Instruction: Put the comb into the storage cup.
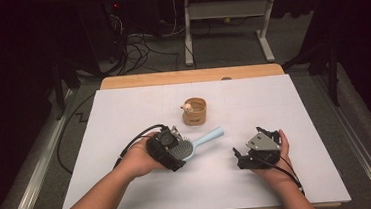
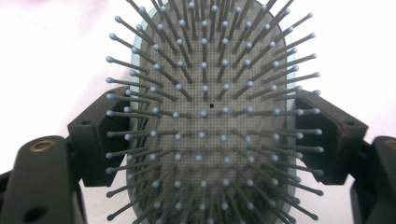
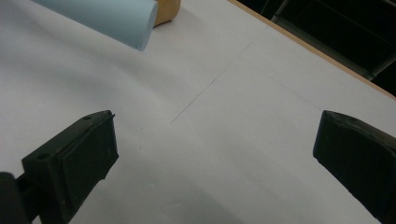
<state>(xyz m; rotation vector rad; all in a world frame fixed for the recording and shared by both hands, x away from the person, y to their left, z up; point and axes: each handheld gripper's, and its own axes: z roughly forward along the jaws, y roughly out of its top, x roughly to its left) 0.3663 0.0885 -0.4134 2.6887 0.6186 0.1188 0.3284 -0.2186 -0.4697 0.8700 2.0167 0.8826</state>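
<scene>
- The tan cup (image 1: 195, 111) stood upright near the middle of the white sheet (image 1: 124, 119), with a small pale round-headed figure (image 1: 187, 107) at its left rim; whether it sat inside or hung on the rim, can't tell
- Rest of the cup's inside was too small to read from the high view
- In the right gripper view only an orange-tan edge of that cup (image 3: 167, 11) peeked out behind the brush handle
- Your left gripper (image 1: 175, 153) was clamped on the head of the light-blue hairbrush (image 1: 196, 143)
- In the left gripper view the two black jaws pressed on the left and right edges of the brush head (image 2: 210, 116), bristles facing the camera
- The brush sat just in front of the cup, not touching it; handle pointed up and right, away from your left hand (image 1: 140, 160), toward the cup's right side
- The handle's free end (image 3: 140, 23) showed top left in the right gripper view, well ahead of those jaws
- Your right gripper (image 1: 239, 156) was released: jaws stood wide apart with only bare sheet between them
- It lay low over the sheet to the right of the brush, well apart from it, in your right hand (image 1: 277, 152)
</scene>
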